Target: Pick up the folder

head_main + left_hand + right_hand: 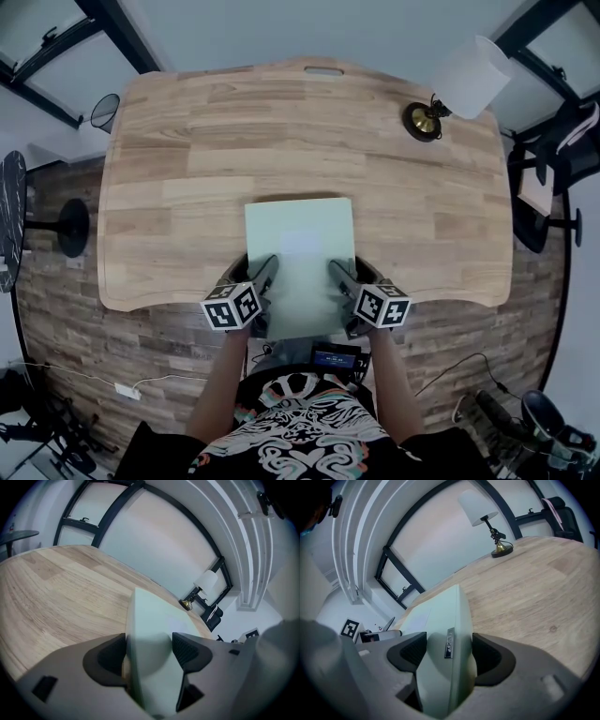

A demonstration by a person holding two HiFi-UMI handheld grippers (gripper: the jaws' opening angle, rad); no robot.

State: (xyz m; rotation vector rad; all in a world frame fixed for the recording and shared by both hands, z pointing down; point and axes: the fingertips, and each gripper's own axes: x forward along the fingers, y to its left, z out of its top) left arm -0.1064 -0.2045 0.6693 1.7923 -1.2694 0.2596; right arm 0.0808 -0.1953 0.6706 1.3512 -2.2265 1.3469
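A pale green folder (300, 234) lies flat on the wooden desk (187, 141), its near edge sticking out over the desk's front rim. My left gripper (265, 271) straddles its near left corner and my right gripper (339, 272) its near right corner. In the left gripper view the folder (150, 616) fills most of the space between the wide jaws of the left gripper (149, 651), with a sliver of gap at the left pad. In the right gripper view the folder's spine (451, 620) with its label slot sits between the spread jaws of the right gripper (449, 651). Both grippers are open.
A table lamp (464, 80) with a white shade and brass base stands at the desk's far right corner. An office chair (553, 159) is off the right side and a round black stool base (70, 225) off the left. Cables run across the floor below.
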